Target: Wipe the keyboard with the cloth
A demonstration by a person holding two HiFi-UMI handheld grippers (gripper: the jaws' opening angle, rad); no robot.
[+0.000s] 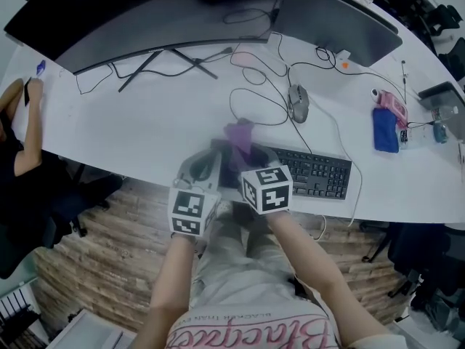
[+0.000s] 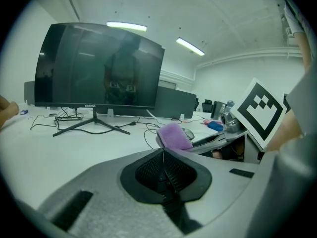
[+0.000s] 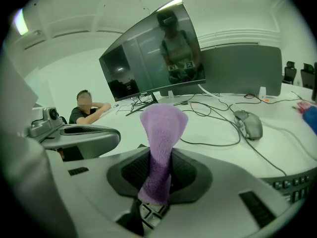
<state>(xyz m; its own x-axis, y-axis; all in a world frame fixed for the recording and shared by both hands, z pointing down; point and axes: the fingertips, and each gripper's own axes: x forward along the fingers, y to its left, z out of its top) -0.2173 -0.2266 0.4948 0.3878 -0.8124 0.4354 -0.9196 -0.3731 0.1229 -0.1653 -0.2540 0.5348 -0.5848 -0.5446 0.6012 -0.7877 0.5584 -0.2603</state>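
The black keyboard [image 1: 314,173] lies near the front edge of the white desk [image 1: 131,126]. My right gripper [image 1: 243,155] hovers over the keyboard's left end, shut on a purple cloth [image 1: 240,137]. In the right gripper view the cloth [image 3: 161,138] stands up from the closed jaws, and a few keyboard keys [image 3: 150,211] show beneath them. My left gripper [image 1: 203,167] sits just to the left of the right one, at the desk's front edge. The left gripper [image 2: 163,152] is shut with nothing in it, and the cloth [image 2: 174,135] shows just beyond its tips.
A curved monitor [image 1: 138,20] on a stand and a second monitor [image 1: 336,20] stand at the back. A grey mouse [image 1: 298,102] and loose cables [image 1: 254,97] lie behind the keyboard. A blue object [image 1: 385,129] sits at the right. A person [image 1: 18,140] sits at the desk's left end.
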